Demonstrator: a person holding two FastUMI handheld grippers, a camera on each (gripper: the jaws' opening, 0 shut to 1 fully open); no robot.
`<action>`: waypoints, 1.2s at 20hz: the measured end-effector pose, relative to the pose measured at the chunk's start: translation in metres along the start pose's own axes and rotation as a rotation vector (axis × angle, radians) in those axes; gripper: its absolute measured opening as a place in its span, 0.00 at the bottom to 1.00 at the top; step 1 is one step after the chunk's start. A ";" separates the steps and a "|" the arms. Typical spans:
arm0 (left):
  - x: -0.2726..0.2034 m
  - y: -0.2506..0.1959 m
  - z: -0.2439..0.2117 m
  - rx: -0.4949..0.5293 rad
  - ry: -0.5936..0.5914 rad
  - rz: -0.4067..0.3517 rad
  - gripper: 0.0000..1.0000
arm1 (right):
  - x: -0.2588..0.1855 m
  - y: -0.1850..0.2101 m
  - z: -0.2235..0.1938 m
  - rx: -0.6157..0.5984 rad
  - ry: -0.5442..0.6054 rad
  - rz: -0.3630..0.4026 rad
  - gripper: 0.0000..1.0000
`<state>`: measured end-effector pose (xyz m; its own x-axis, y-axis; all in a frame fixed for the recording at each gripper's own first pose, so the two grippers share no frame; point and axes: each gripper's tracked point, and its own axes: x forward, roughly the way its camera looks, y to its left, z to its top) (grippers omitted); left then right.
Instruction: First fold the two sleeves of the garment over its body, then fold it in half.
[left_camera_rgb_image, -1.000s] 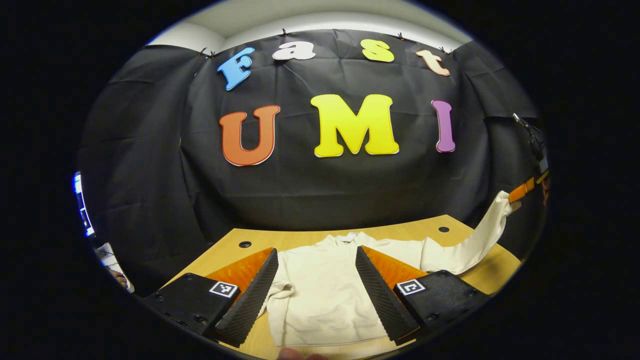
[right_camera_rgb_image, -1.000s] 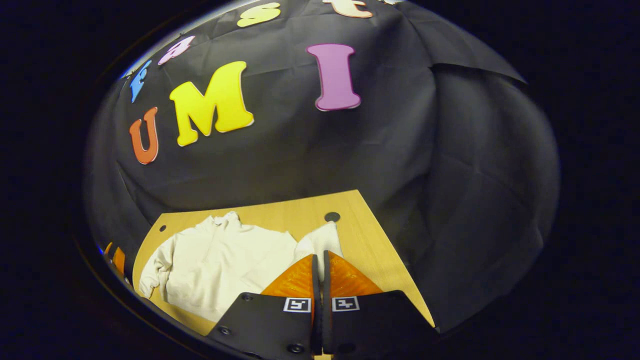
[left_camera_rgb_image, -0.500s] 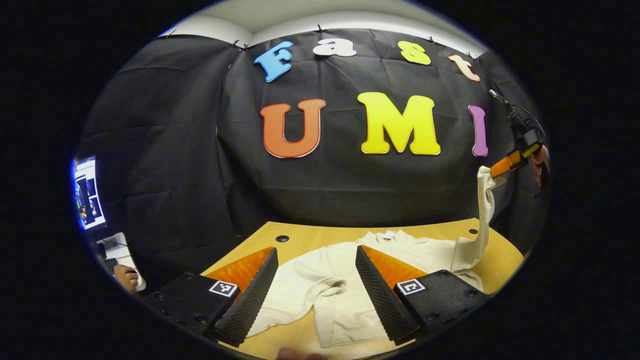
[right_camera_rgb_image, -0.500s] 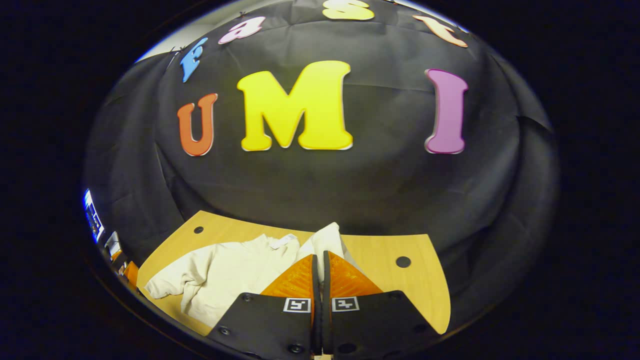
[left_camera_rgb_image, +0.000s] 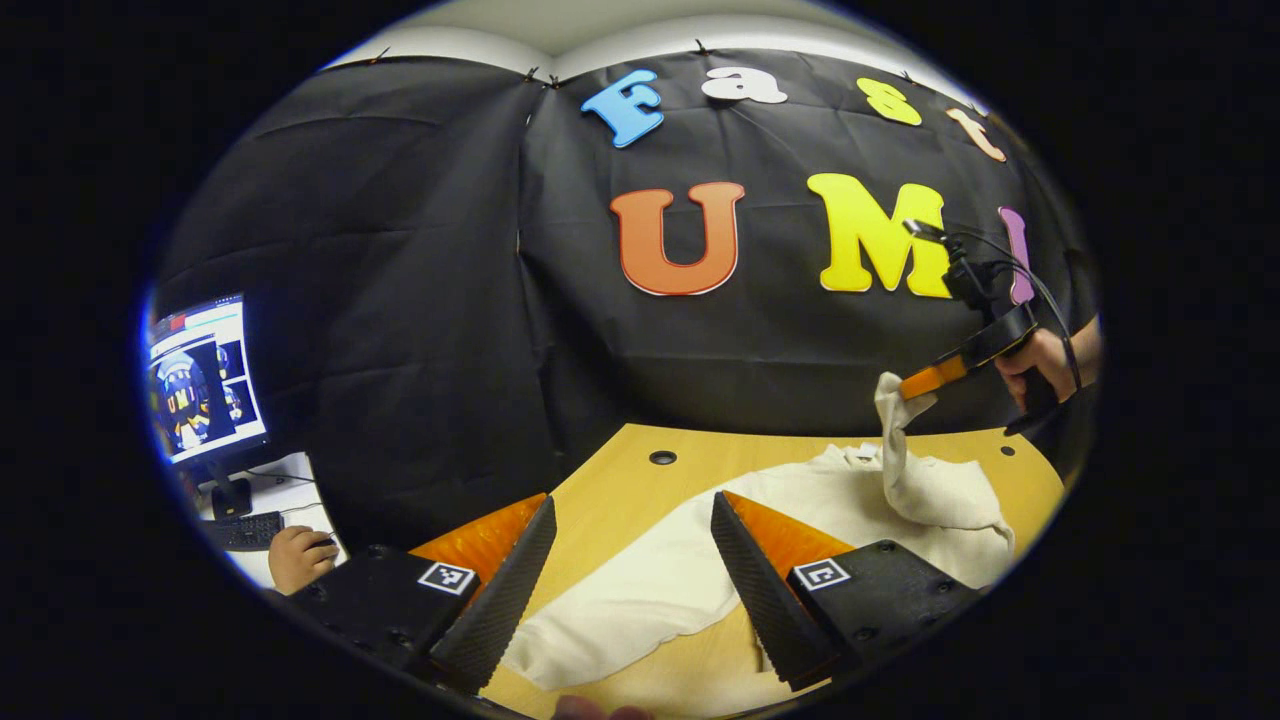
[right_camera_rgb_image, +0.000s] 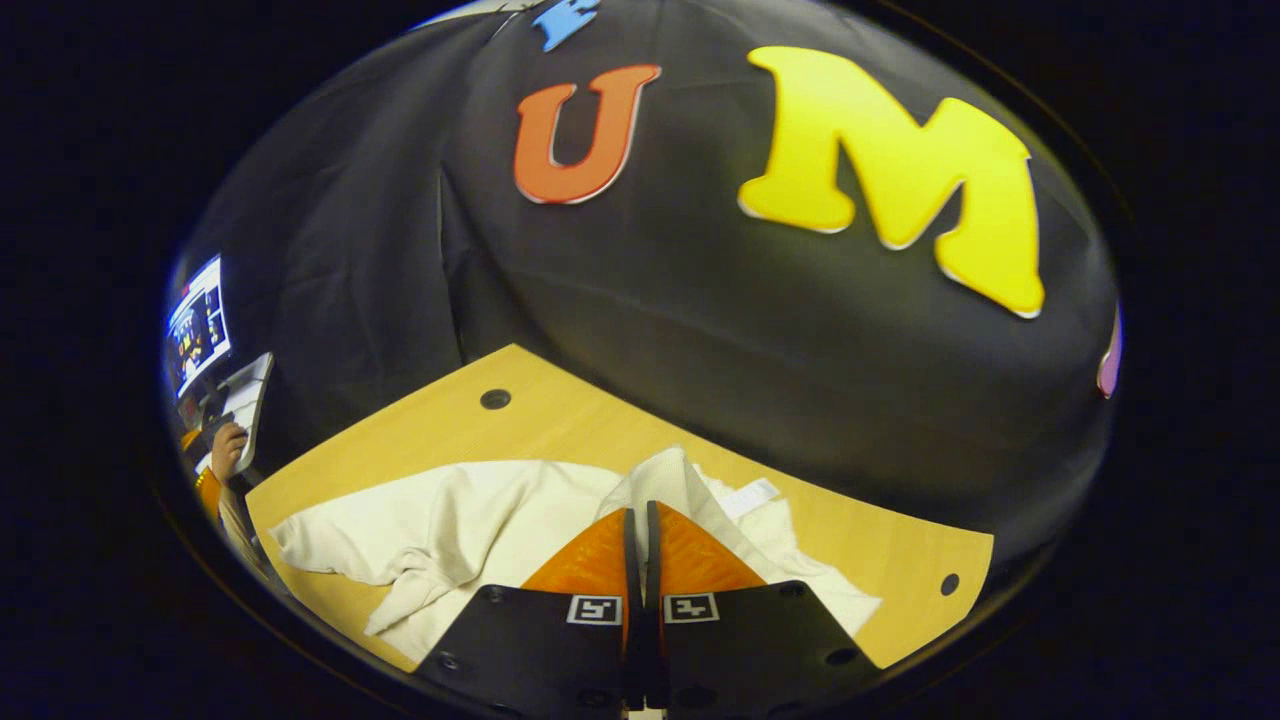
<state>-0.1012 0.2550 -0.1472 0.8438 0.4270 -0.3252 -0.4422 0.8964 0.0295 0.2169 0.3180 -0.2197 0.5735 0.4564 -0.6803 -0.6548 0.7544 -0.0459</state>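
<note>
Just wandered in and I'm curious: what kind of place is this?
Probably a recording booth for folding demonstrations: black cloth wall, a wooden table bearing a cream garment, a monitor beside it, and handheld grippers.

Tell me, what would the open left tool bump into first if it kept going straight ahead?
Probably the cream garment lying between the left tool's fingers on the table, though depth is hard to judge.

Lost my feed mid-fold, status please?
Right gripper shut on sleeve, lifted over cream sweatshirt. Left gripper open above other sleeve. Wooden table unobstructed.
</note>
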 end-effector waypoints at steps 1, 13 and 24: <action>-0.001 0.007 -0.002 -0.002 0.004 0.010 0.99 | 0.026 0.015 -0.010 -0.016 0.036 0.002 0.00; 0.007 0.020 -0.026 0.031 0.058 -0.029 0.99 | 0.124 0.106 -0.026 0.232 0.045 0.093 0.14; -0.012 0.020 -0.072 0.103 0.078 -0.119 0.99 | -0.022 0.075 -0.033 0.147 -0.109 0.082 0.83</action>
<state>-0.1419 0.2589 -0.2110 0.8603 0.3104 -0.4045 -0.3038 0.9492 0.0821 0.1387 0.3490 -0.2324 0.5759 0.5616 -0.5941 -0.6273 0.7696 0.1194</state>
